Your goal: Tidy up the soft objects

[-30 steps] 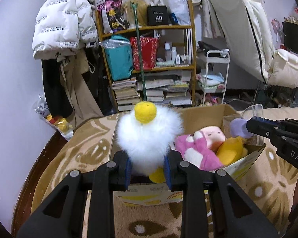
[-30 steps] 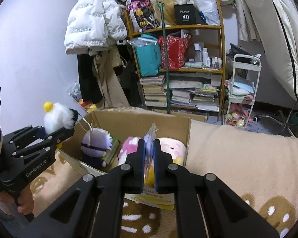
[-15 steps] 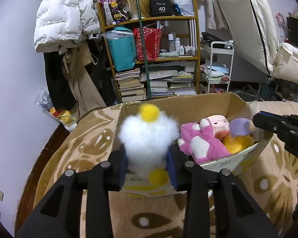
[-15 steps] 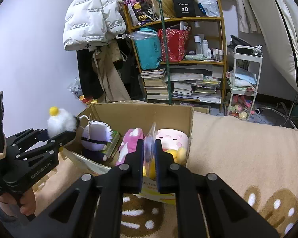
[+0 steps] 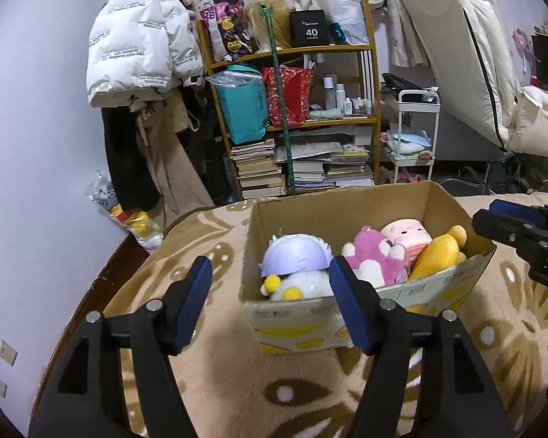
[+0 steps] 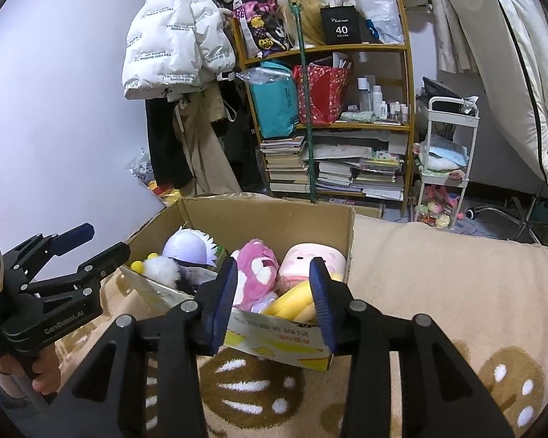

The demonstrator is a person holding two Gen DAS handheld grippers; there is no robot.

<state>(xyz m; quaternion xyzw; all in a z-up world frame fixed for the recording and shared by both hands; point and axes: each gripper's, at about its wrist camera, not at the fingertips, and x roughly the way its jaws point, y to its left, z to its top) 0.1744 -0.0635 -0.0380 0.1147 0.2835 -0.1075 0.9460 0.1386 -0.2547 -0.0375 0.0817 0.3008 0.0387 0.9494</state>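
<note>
Both tongs are spreading with nothing between them: left tongs point(image 5: 270, 306) and right tongs point(image 6: 274, 299) at 6 o'clock of the cardboard box point(image 5: 347, 208). The white fluffy toy point(image 5: 303, 284) lies inside, seemingly against a lavender plush point(image 5: 296, 259).

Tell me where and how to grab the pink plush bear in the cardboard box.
Grip the pink plush bear across its rounded head and upper body, coming from above through the open top of the cardboard box. It sits highest in the middle of the pile, wedged between the white fluffy chick side and the pink pig plush, so a side approach looks blocked by walls and neighbours.
</note>
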